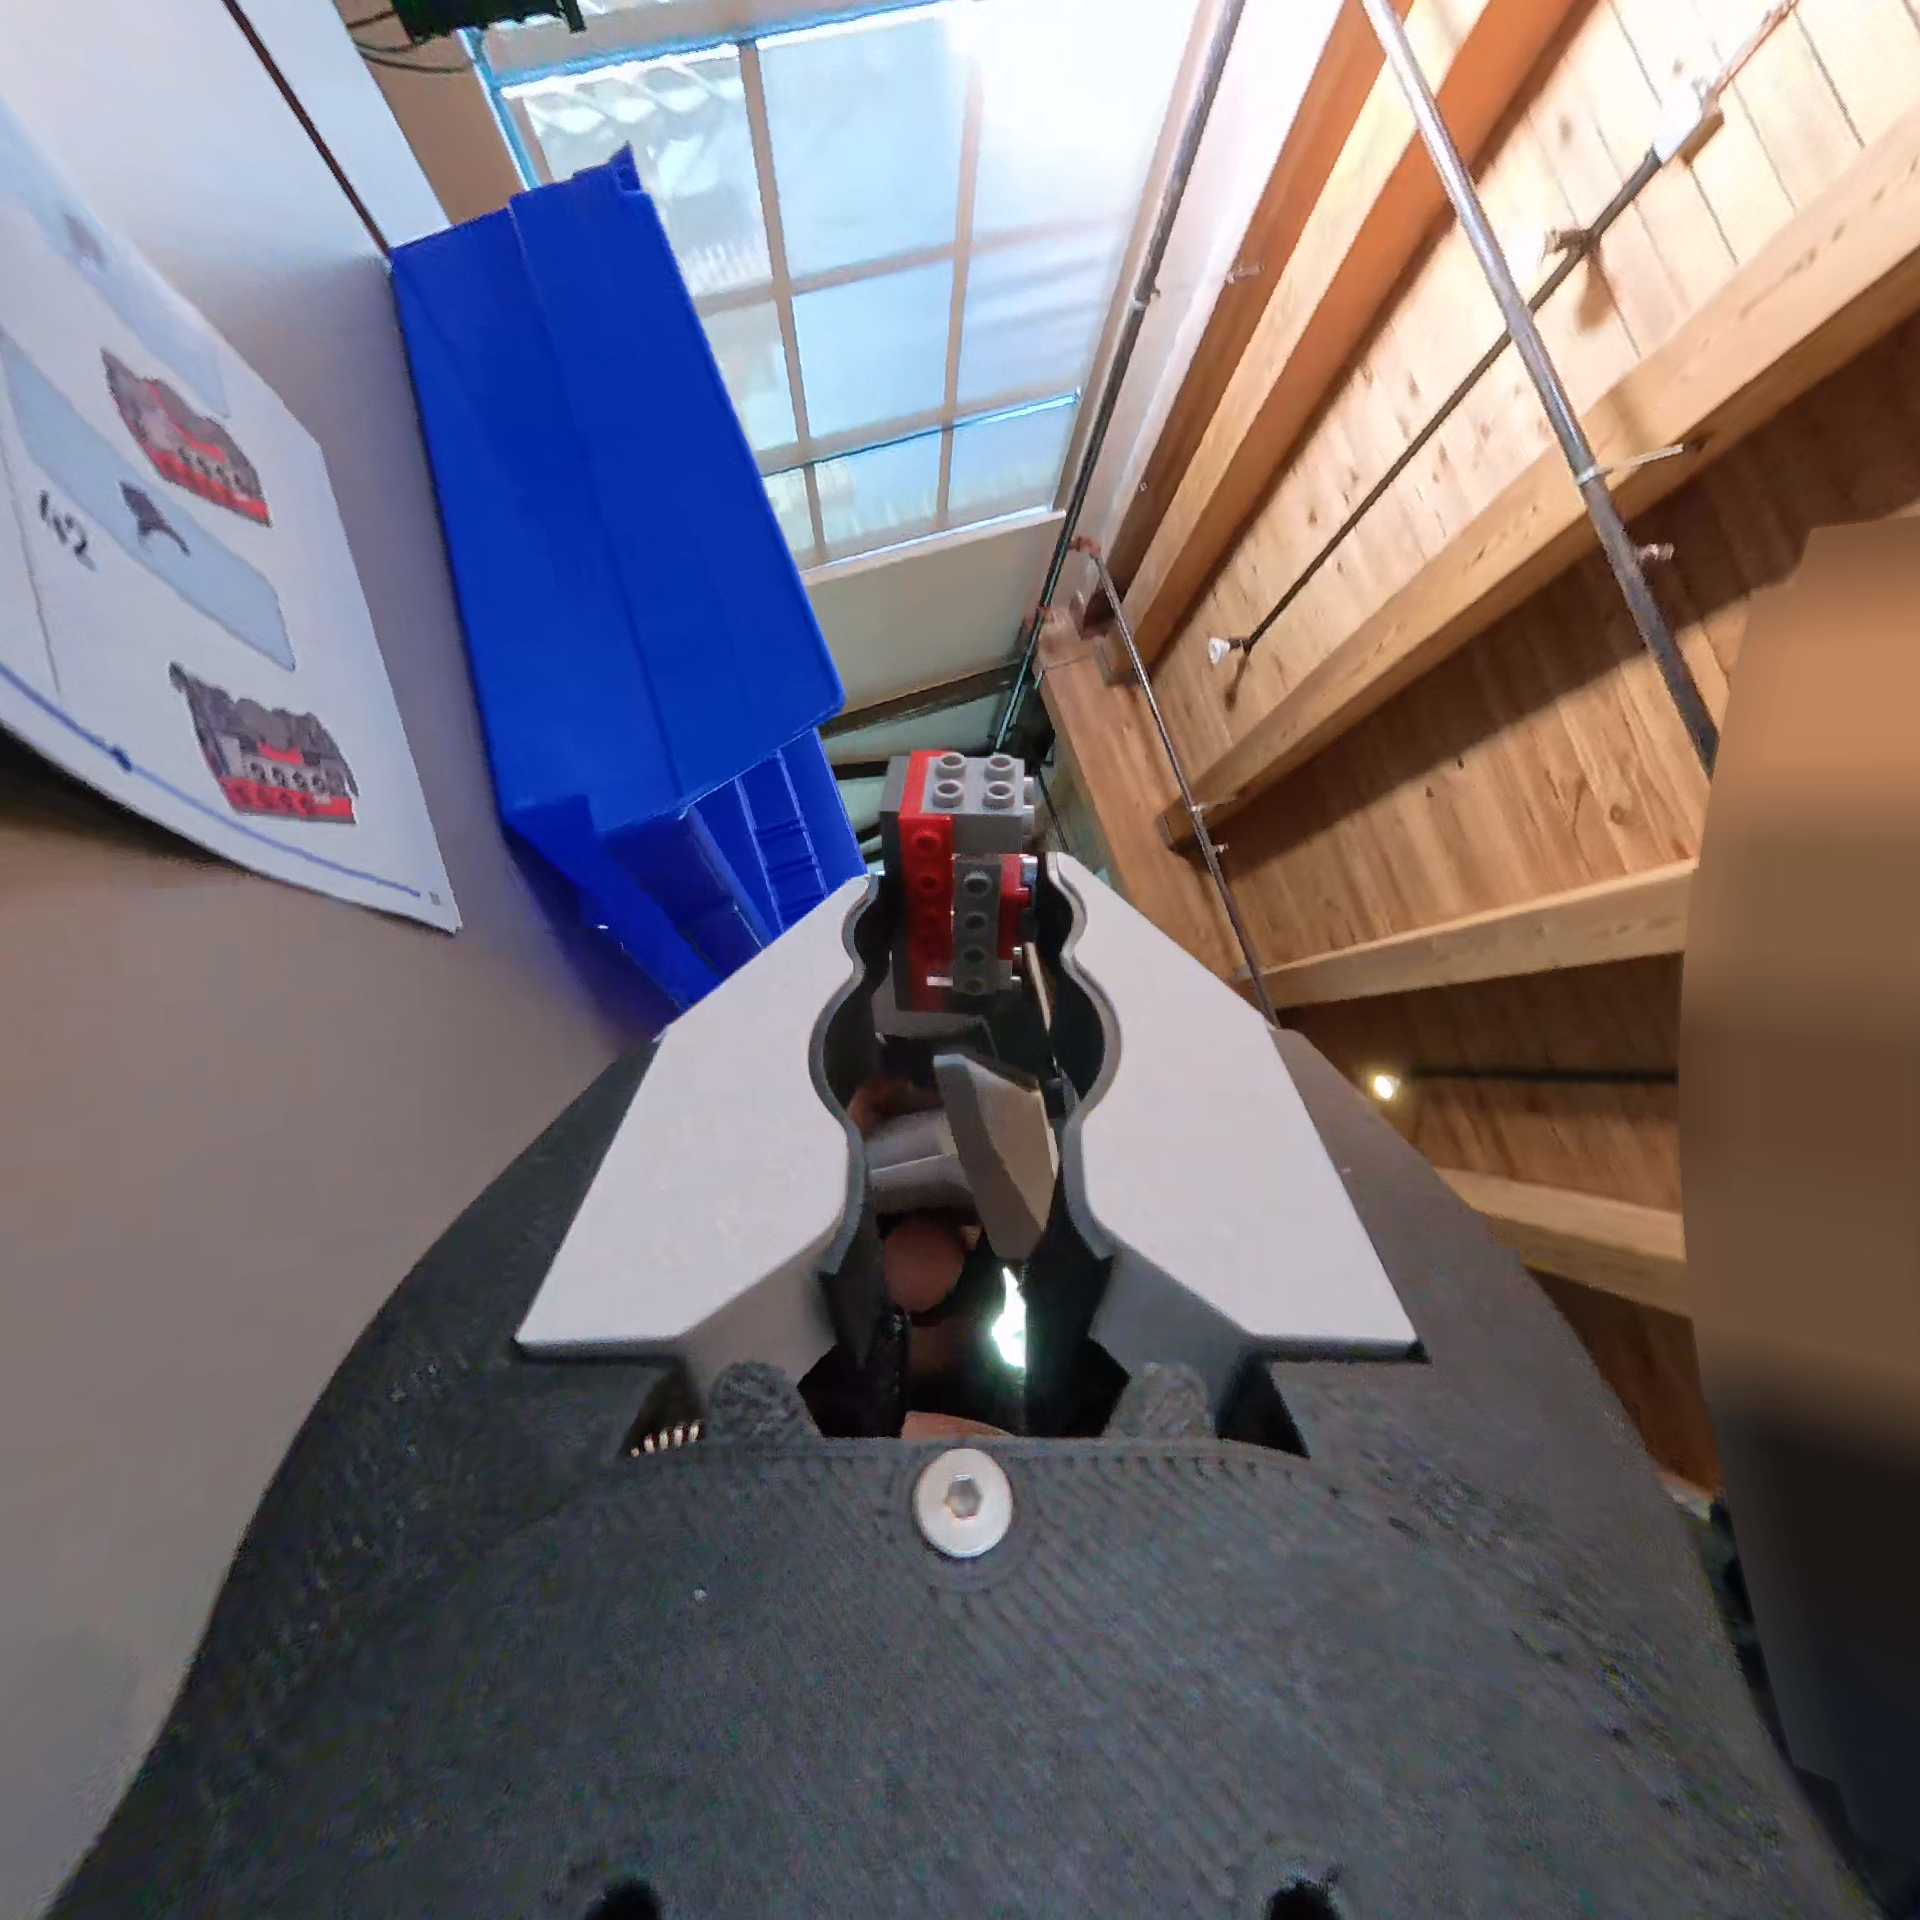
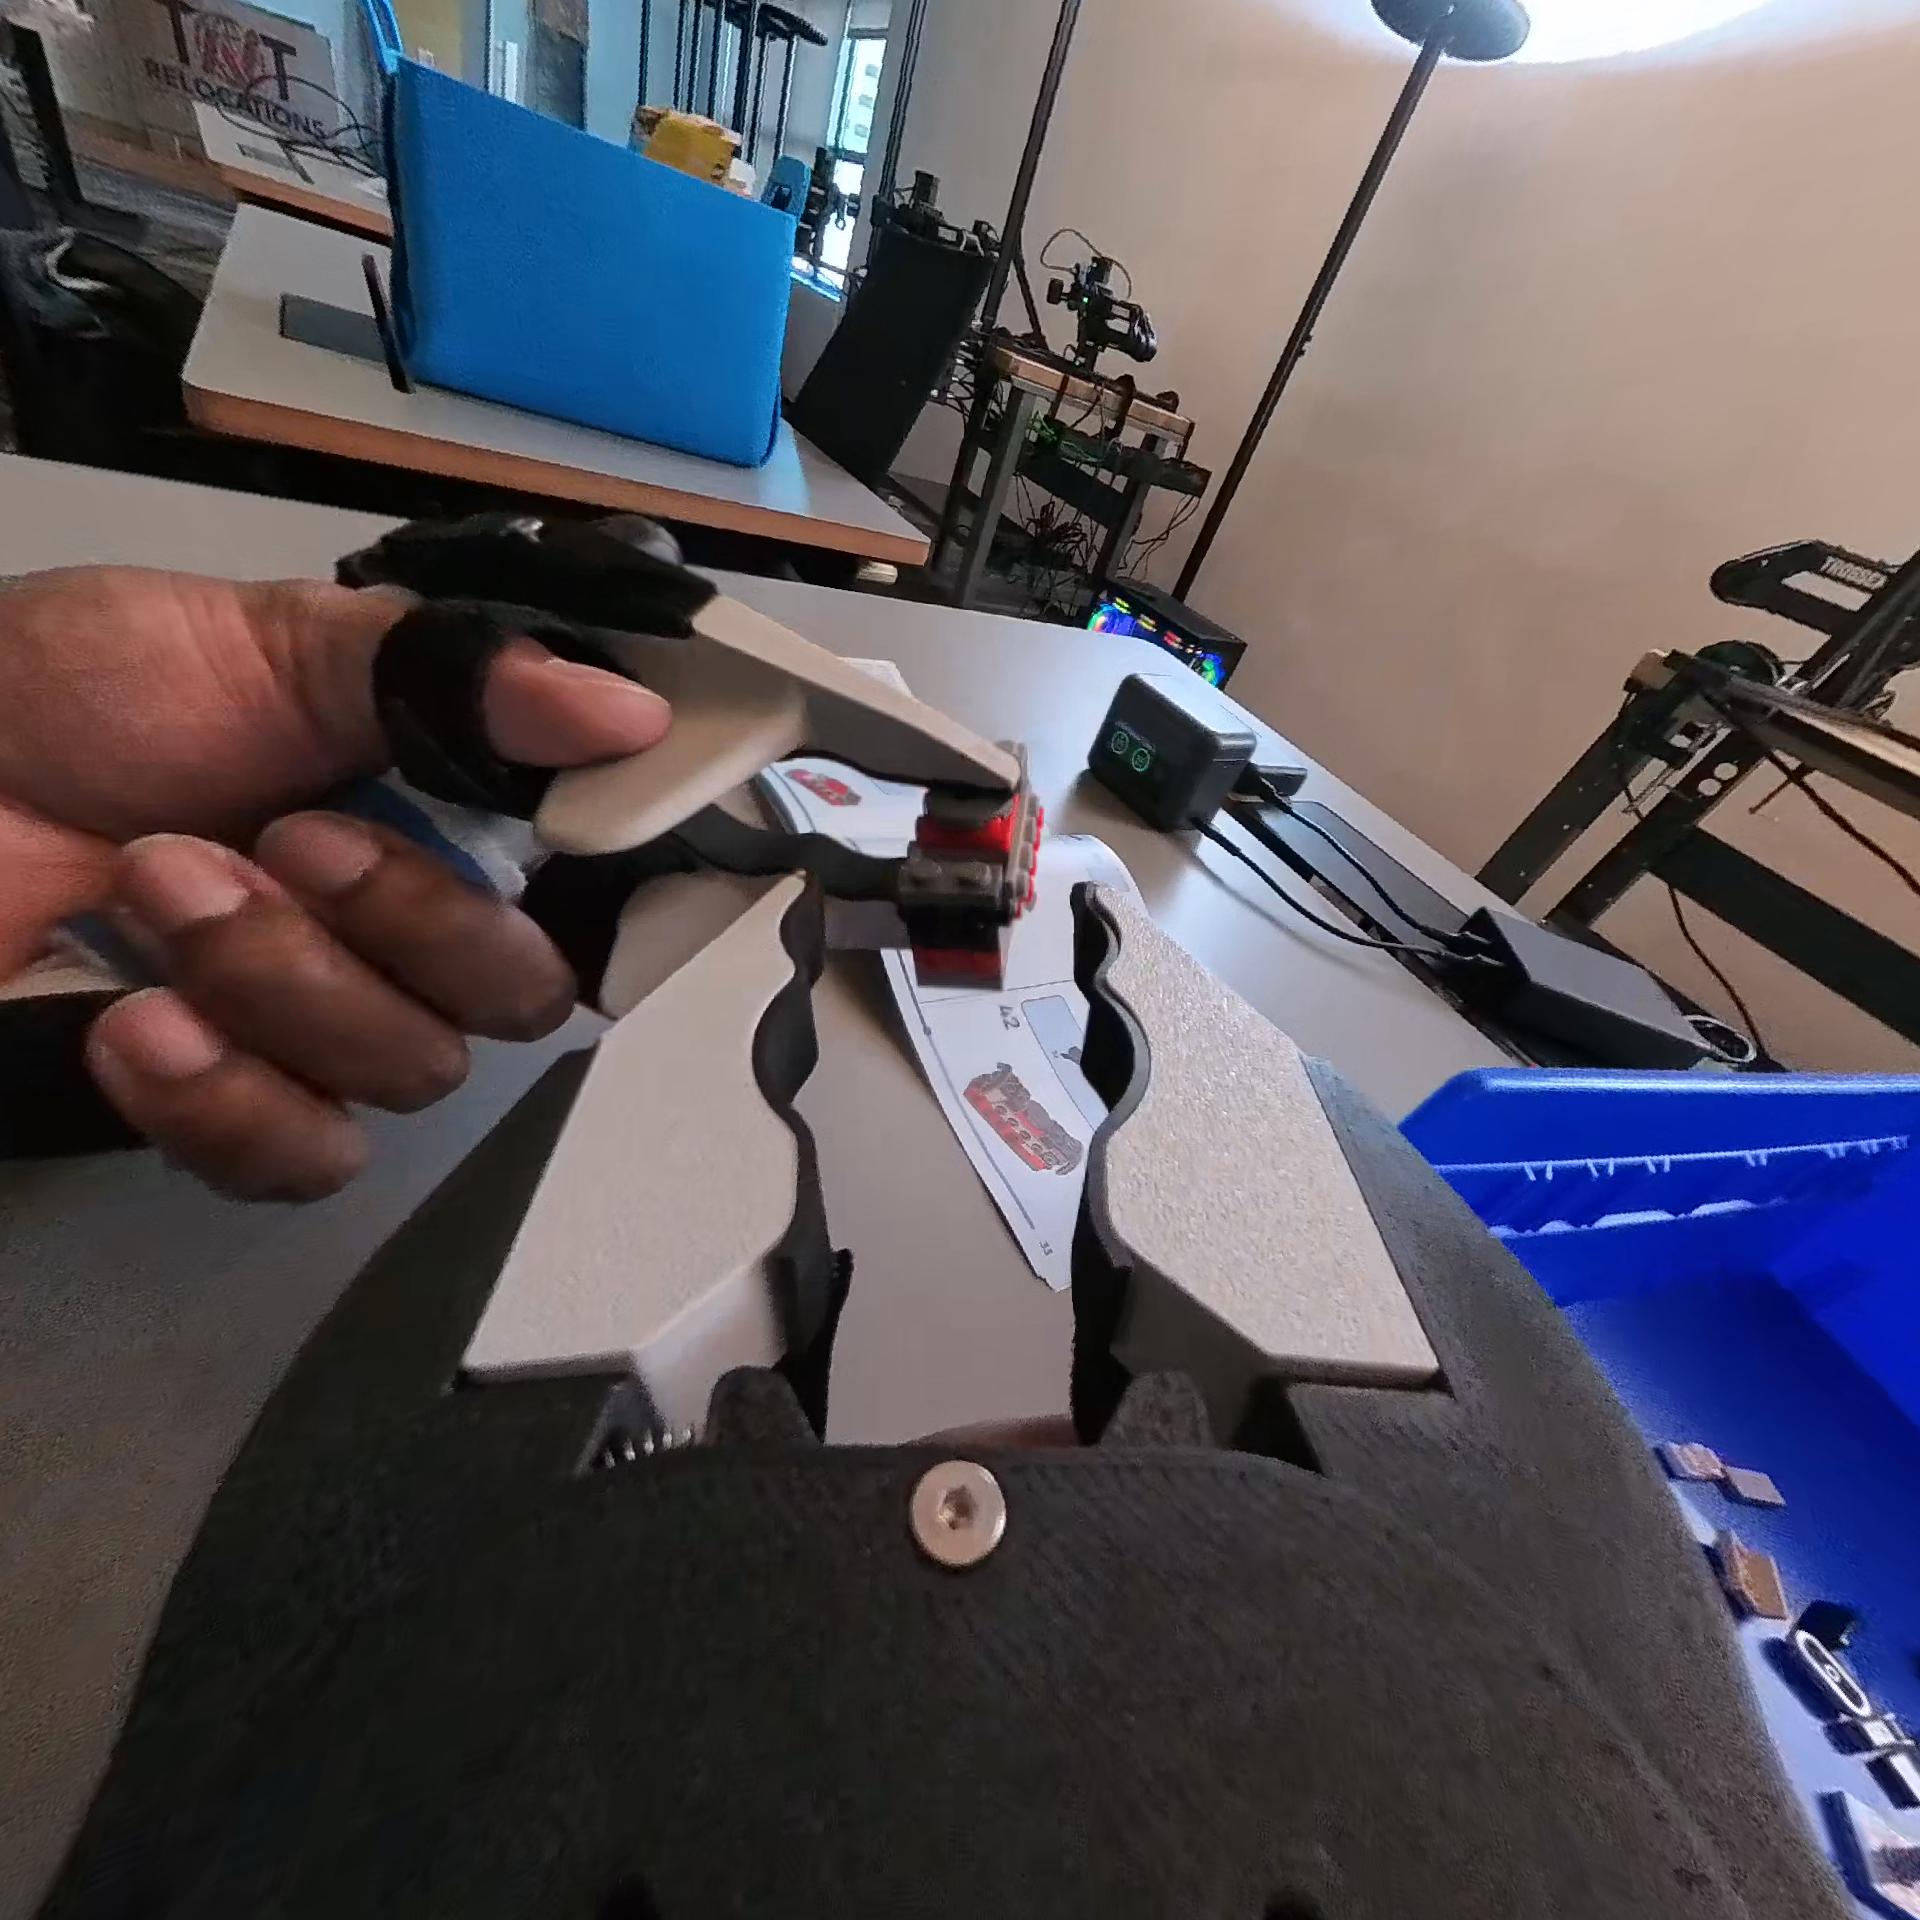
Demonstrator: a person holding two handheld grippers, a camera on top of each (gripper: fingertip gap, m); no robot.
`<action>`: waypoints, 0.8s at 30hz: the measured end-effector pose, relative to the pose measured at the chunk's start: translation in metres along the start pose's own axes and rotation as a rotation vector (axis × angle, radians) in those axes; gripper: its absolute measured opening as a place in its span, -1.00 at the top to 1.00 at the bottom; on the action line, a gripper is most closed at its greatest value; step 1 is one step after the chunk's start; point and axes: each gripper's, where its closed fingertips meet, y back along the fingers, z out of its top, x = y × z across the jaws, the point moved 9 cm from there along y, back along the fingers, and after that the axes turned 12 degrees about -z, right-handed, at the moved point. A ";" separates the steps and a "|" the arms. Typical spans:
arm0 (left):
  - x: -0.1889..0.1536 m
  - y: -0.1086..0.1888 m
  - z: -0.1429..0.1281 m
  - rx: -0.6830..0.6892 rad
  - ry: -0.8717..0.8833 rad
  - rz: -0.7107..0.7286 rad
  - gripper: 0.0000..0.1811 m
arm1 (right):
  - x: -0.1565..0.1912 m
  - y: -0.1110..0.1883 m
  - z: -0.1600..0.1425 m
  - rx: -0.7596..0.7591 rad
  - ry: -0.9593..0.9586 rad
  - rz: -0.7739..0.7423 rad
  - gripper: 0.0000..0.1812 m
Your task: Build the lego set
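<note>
**Holding the lego build up off the table, right gripper empty**

Looking along the left wrist view first: the left gripper [image 1: 961, 883] is clamped on the red and grey lego build [image 1: 956, 873], which sticks up past the fingertips with a grey studded block on top. Camera's tilted way up here, so behind the build you mostly get a window [image 1: 831, 260] and wooden wall planks [image 1: 1455, 520]. Off to the build's left stands a blue bin [image 1: 613, 499], and further left from that lies the instruction sheet [image 1: 208, 540] on the table. Down between the gripper's fingers you can spot a grey curved piece, hard to say what it is.

Right wrist view: the right gripper [image 2: 945, 904] has its fingers apart with nothing between them, tips just below the build [image 2: 971, 873]. The left gripper [image 2: 966, 821] comes in from the side with the person's left hand [image 2: 229, 852] on it, pinching the build top and bottom. Under the build sits the instruction sheet [image 2: 997, 1101] on the grey table [image 2: 1195, 935]. Right of the build there's a black charger box [image 2: 1169, 748] with cables, and the blue bin [image 2: 1714, 1247] with small loose parts inside. Nothing blocks the gap between right gripper and build.
</note>
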 end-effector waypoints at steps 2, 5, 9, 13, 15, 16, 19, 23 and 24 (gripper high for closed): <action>0.002 0.001 -0.004 -0.010 0.018 0.016 0.68 | 0.002 -0.001 0.000 0.001 0.019 -0.009 0.47; 0.004 0.003 -0.006 -0.026 0.031 0.035 0.68 | 0.003 -0.002 -0.001 0.014 0.046 -0.023 0.55; 0.004 0.005 -0.007 -0.030 0.022 0.055 0.68 | 0.004 -0.001 -0.002 0.016 0.056 -0.022 0.63; 0.004 0.004 -0.007 0.005 -0.024 0.062 0.69 | 0.003 -0.001 -0.003 0.021 0.054 -0.018 0.69; 0.001 0.002 -0.008 0.080 -0.080 0.070 0.50 | 0.001 0.000 -0.003 0.019 0.001 0.009 0.72; -0.001 0.002 -0.008 0.118 -0.115 0.081 0.40 | -0.001 0.001 -0.002 0.010 -0.042 0.035 0.73; -0.008 0.007 -0.004 0.211 -0.264 0.117 0.20 | -0.009 0.004 0.000 -0.015 -0.180 0.123 0.73; -0.018 0.017 0.006 0.339 -0.458 0.103 0.17 | -0.018 0.007 0.000 -0.040 -0.363 0.257 0.73; -0.021 0.018 0.008 0.374 -0.498 0.076 0.20 | -0.018 0.007 0.000 -0.048 -0.406 0.295 0.73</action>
